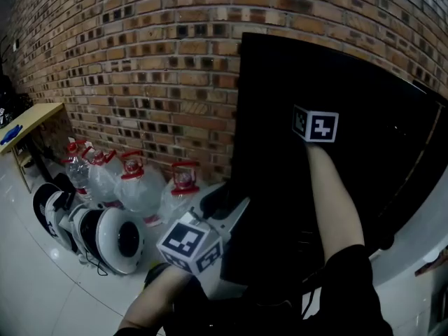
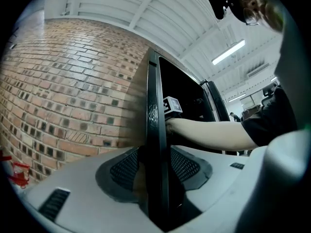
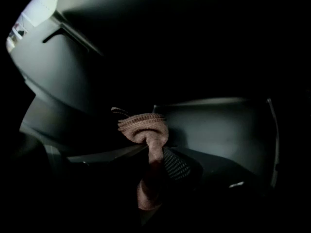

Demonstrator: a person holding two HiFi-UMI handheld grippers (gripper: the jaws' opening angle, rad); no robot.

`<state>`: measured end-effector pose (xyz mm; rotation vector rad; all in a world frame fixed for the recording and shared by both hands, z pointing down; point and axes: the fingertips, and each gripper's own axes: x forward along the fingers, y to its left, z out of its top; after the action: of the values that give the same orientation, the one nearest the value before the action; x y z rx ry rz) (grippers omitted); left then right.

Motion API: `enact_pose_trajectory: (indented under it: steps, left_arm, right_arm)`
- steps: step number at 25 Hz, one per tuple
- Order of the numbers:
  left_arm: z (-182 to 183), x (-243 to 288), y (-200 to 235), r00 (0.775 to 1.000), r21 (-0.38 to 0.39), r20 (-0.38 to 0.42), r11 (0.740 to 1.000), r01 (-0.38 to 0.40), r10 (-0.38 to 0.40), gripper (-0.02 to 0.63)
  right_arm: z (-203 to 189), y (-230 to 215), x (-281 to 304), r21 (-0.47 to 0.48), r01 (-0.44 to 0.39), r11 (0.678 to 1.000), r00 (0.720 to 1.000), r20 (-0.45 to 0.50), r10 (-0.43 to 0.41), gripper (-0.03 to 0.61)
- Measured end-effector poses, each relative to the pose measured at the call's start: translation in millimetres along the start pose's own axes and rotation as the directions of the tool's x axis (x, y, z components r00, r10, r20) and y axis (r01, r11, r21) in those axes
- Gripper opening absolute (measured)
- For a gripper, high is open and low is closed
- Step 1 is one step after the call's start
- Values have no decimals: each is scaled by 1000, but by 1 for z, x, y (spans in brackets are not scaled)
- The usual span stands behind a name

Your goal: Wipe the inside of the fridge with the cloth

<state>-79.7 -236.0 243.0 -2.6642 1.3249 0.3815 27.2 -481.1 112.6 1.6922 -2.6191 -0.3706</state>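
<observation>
Left gripper (image 1: 229, 217) at 6 o'clock in head view: clamped on the edge of the black door (image 2: 156, 120), pads against both faces. Right gripper (image 3: 155, 154) at 2 o'clock, arm reaching past the door. Its jaws are nearly together, pinching the cloth (image 3: 144, 127), which bunches out beyond the tips inside the dark fridge (image 3: 218, 125). Water jugs (image 1: 136, 184) at 8 o'clock, against the brick wall (image 1: 140, 47).

Water jugs (image 1: 140, 186) crowd floor (image 1: 28, 289) beside open fridge door (image 2: 156, 130).
</observation>
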Motion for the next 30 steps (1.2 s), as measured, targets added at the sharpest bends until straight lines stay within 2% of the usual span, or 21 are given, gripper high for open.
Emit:
enact_pose_trajectory:
  steps: [4,7,12,17,23,30]
  left_arm:
    - [12,12,6,999,-18,-30,1000,-24,24,209]
    - [11,11,4,999,7,-35,999,-35,35,210]
    - [8,7,4,999,7,-28,1000,-28,28,210]
    - [6,9,2,999,6,-28,999,-33,33,210]
    - [7,12,4,998,21,-29,998,-58,59,209]
    - [6,11,4,998,15,-22,998,-65,65,209]
  right_arm:
    - [15,-4,16,-2,41,999,999,12,-41,80]
    - [26,-1,27,-8,61,998,998,30,-60,80]
    - [35,3,48,43,62,997,997,43,-64,80]
    - [34,0,47,5,94,996,994,56,-94,78]
    - [35,-37,27,-27,164,986,985,53,-163,78]
    - [27,-82,-1,-14,238,971,970,51,-237,80]
